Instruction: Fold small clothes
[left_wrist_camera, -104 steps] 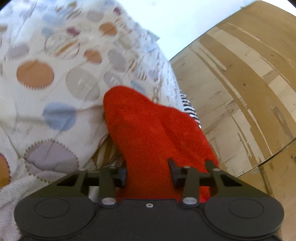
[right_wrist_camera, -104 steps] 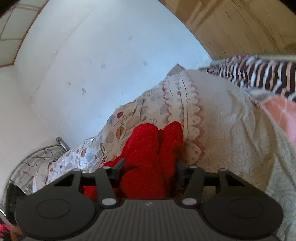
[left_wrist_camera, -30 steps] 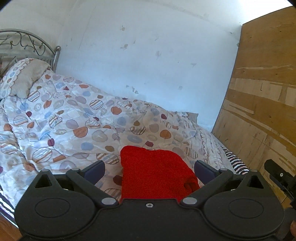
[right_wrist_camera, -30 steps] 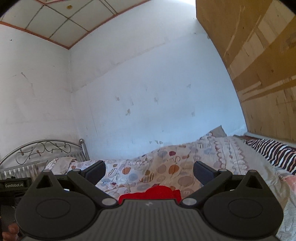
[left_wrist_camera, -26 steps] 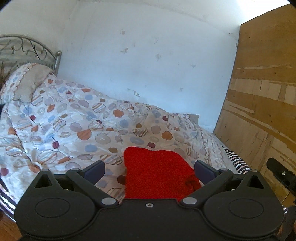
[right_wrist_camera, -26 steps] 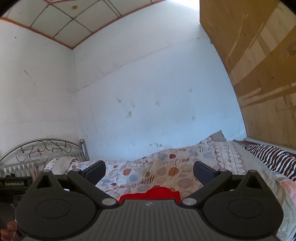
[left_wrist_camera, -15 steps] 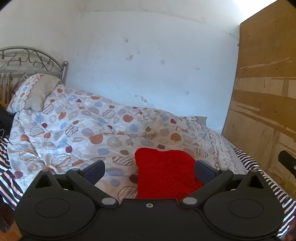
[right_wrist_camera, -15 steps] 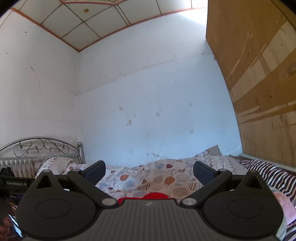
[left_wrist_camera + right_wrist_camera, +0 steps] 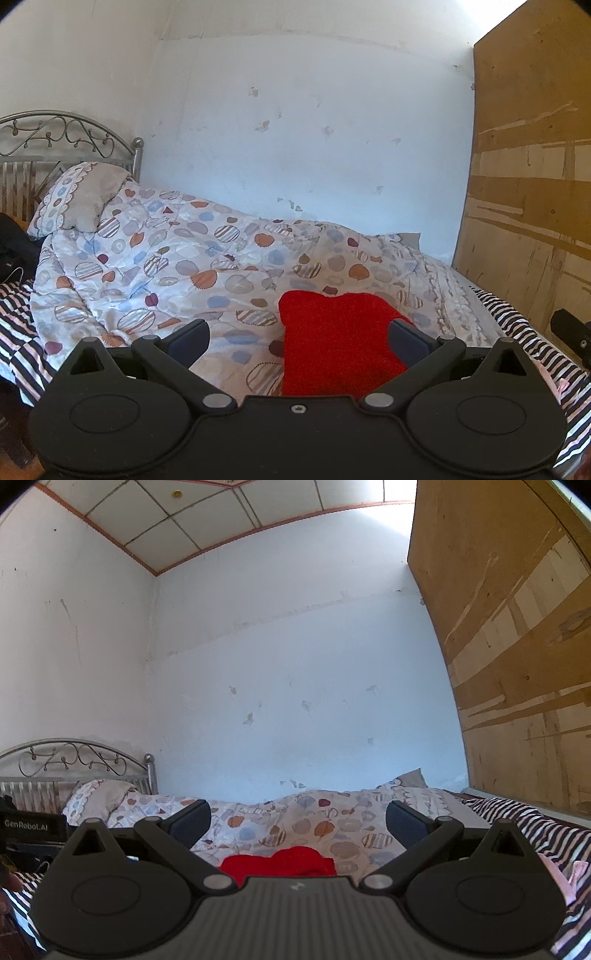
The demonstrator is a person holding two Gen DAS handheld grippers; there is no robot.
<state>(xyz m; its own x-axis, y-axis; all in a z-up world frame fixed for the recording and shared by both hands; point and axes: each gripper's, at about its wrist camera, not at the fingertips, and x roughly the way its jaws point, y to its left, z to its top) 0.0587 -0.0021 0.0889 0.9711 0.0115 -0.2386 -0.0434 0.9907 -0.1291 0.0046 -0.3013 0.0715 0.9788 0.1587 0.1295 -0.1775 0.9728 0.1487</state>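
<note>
We found the red garment (image 9: 338, 339) lying folded on the quilt (image 9: 177, 273), free of both grippers. The left gripper (image 9: 297, 338) and right gripper (image 9: 297, 821) held their fingers spread wide, empty.

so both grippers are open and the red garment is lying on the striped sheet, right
Not quite. Both the left gripper and the right gripper are open, but the red garment lies on the spotted quilt, not on the striped sheet, which runs along the bed's edges. The left wrist view shows this most clearly.
</note>
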